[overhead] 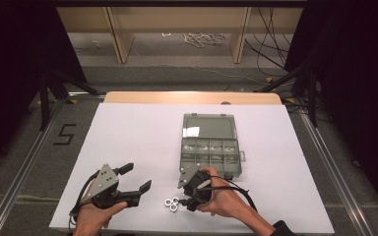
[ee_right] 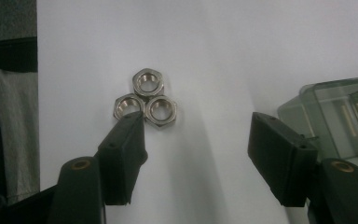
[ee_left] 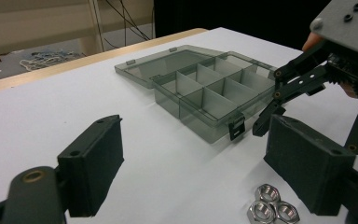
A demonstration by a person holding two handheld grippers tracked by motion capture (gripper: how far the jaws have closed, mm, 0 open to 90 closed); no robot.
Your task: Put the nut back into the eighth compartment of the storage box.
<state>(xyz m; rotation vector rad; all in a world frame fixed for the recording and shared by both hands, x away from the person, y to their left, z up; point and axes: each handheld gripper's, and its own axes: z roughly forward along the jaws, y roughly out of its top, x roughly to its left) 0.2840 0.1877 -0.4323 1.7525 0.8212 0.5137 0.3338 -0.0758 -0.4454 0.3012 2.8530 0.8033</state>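
Observation:
Three silver hex nuts (overhead: 172,202) lie touching in a cluster on the white table sheet, near its front edge. In the right gripper view the nuts (ee_right: 145,99) sit just past the tip of the left jaw, outside the gap. My right gripper (overhead: 187,200) (ee_right: 196,123) points down beside them, open with nothing between its jaws. My left gripper (overhead: 138,177) (ee_left: 200,172) hovers to the left of the nuts (ee_left: 272,210), jaws wide open and empty. One of the right gripper's fingers (ee_left: 265,122) shows in the left gripper view, above the nuts.
A grey see-through compartment box (overhead: 209,147) lies open just behind the right hand, lid folded back. Its front latch (ee_left: 236,127) faces the grippers, and its corner (ee_right: 335,116) is close to the right jaw. The white sheet (overhead: 128,132) covers the table.

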